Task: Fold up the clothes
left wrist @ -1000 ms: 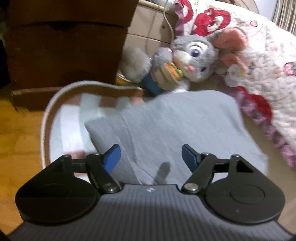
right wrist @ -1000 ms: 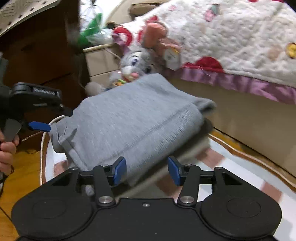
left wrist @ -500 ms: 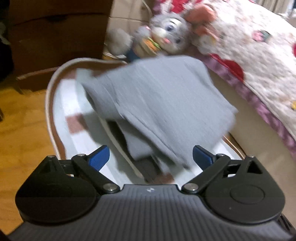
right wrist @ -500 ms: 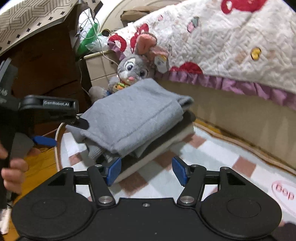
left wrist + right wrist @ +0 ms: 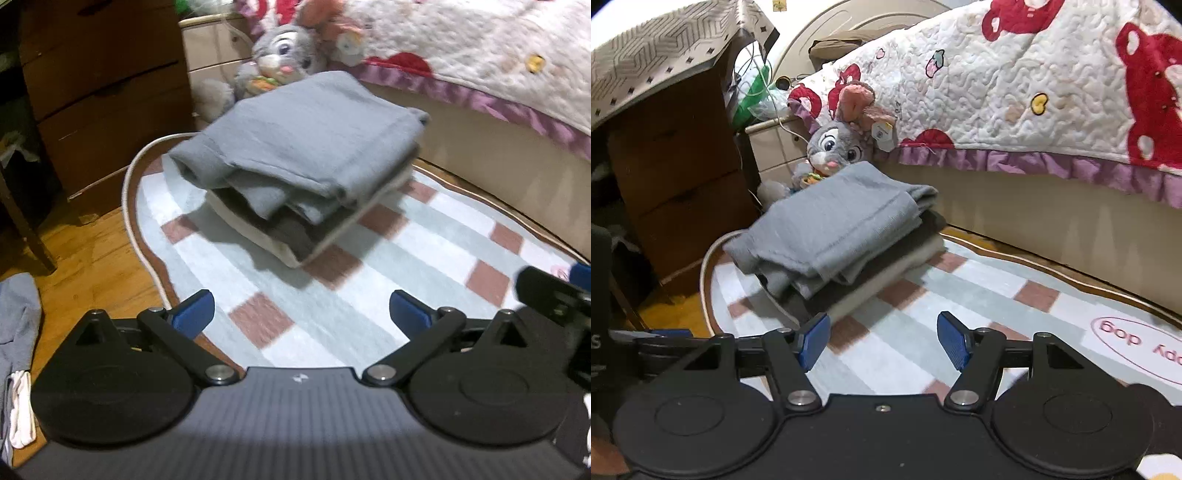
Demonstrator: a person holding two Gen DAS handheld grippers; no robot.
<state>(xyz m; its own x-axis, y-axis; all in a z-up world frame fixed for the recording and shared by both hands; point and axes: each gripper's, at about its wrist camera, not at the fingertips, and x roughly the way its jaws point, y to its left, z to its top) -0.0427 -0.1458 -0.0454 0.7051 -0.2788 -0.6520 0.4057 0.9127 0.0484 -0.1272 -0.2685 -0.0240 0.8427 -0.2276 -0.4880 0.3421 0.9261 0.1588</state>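
- Your left hand-held gripper (image 5: 299,314) hovers over the checked pink-and-grey oval rug (image 5: 424,236), jaws opening, nothing between them.
- Your right hand-held gripper (image 5: 882,341) hangs near it, jaws likewise opening on empty air.
- The folded grey knit garment (image 5: 834,221) tops a stack of folded clothes (image 5: 882,264) on the rug, beside the grey plush rabbit (image 5: 834,146) and the bed's quilted white-and-red coverlet (image 5: 1034,81).

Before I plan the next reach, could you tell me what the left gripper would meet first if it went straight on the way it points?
Probably the checked rug: the left gripper, jaws opening and empty, points down at it, short of the folded stack.
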